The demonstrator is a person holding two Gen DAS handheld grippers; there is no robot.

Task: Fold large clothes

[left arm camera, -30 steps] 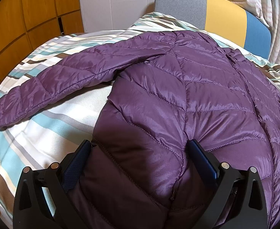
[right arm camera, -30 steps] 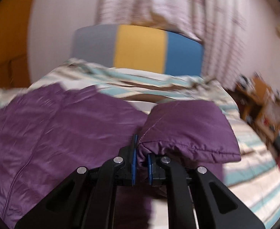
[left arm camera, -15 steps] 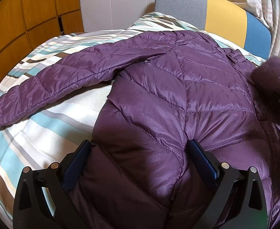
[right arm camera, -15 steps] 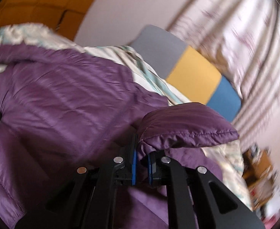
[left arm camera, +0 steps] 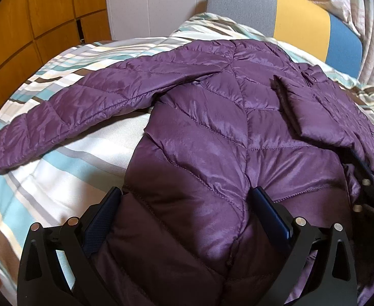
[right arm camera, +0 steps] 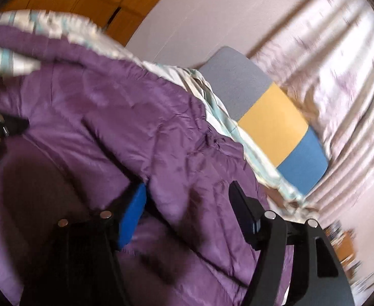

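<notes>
A purple quilted down jacket [left arm camera: 212, 132] lies spread on a striped bed. Its left sleeve [left arm camera: 72, 117] stretches out to the left. Its right sleeve [left arm camera: 312, 112] lies folded across the body, cuff toward the collar. My left gripper [left arm camera: 187, 199] is open, its jaws wide apart and pressed on the jacket's lower body. My right gripper [right arm camera: 187, 196] is open over the folded sleeve [right arm camera: 187, 178], with fabric between the fingers but not clamped. The right gripper also shows at the right edge of the left wrist view [left arm camera: 370, 186].
The striped bedcover [left arm camera: 46, 165] lies under the jacket. A grey, yellow and blue headboard [left arm camera: 301, 17] stands at the far end. Wooden wardrobe panels [left arm camera: 34, 20] are on the left, curtains [right arm camera: 327, 89] on the right.
My right gripper carried the right sleeve over the jacket body, laid it down and opened. The left gripper has stayed still.
</notes>
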